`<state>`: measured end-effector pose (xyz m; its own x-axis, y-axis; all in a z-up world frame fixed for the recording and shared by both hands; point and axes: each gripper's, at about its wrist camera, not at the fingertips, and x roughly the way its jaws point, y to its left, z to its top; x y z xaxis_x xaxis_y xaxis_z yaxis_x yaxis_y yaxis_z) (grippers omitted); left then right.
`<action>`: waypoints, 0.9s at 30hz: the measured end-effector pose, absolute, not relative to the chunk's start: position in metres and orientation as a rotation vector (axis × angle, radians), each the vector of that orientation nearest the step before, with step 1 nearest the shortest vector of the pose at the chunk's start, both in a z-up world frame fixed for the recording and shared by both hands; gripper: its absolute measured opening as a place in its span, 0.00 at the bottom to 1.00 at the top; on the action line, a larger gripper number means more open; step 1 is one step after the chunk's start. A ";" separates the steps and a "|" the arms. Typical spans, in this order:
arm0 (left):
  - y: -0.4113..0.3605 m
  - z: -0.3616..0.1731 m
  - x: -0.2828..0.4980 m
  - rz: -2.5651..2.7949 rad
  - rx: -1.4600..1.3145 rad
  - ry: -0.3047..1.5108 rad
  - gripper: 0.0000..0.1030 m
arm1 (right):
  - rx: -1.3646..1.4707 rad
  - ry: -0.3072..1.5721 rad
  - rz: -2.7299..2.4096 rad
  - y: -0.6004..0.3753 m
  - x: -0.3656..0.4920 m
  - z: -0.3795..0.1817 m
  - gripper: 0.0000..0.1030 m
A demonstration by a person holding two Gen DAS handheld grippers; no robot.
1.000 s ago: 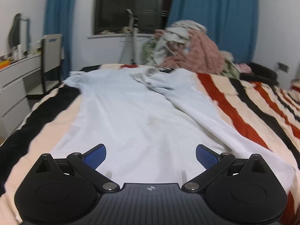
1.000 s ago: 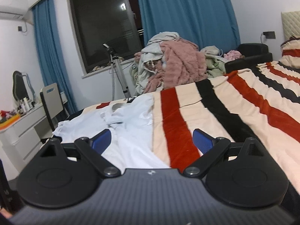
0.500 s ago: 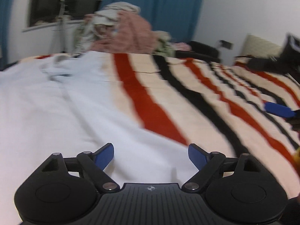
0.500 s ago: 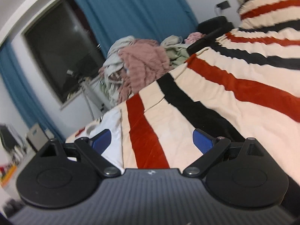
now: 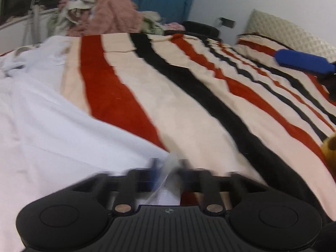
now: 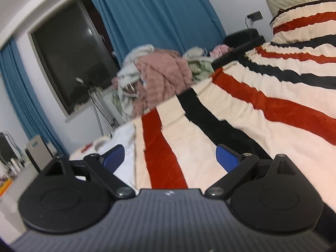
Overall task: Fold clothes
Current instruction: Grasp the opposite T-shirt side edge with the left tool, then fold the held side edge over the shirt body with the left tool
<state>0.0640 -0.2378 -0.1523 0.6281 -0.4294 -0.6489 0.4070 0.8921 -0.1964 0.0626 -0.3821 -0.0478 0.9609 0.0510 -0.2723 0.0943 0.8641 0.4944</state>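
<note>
A white garment (image 5: 42,126) lies spread flat on the left part of the striped blanket (image 5: 199,105). My left gripper (image 5: 169,168) sits low at the garment's near right edge. It is shut, with a ridge of the white cloth pinched between its blurred fingers. My right gripper (image 6: 171,157) is open and holds nothing. It hangs tilted above the blanket's red and cream stripes, with the garment's edge (image 6: 126,147) behind its left finger. One blue pad (image 5: 304,61) of the right gripper shows at the far right of the left wrist view.
A heap of pink and pale clothes (image 6: 159,75) is piled at the far end of the bed before blue curtains (image 6: 157,10). A striped pillow (image 6: 304,21) lies to the right. A tripod (image 6: 94,105) and a chair (image 6: 35,151) stand to the left.
My left gripper swung right and down from the garment's middle to its right edge, and its jaws closed on the cloth. My right gripper rolled and shifted slightly, still open.
</note>
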 end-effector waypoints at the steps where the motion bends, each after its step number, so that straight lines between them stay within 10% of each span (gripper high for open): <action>1: -0.229 -0.147 0.064 -0.481 -0.082 0.753 0.06 | 0.532 0.268 -0.021 -0.382 0.062 -0.048 0.92; 13: -0.056 -0.038 -0.021 -0.354 -0.429 0.616 0.06 | 0.433 0.192 -0.024 -0.357 0.042 -0.029 0.92; 23: 0.017 -0.075 -0.039 -0.119 -0.394 0.850 0.07 | 0.295 0.315 0.134 -0.301 0.047 -0.037 0.92; 27: 0.017 -0.076 -0.038 -0.100 -0.342 0.855 0.31 | 0.241 0.322 0.168 -0.284 0.042 -0.039 0.92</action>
<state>-0.0380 0.0169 -0.0760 0.6555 -0.2223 -0.7217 -0.0499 0.9408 -0.3352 0.0424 -0.2835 -0.0386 0.9350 0.2013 -0.2919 -0.1248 0.9574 0.2605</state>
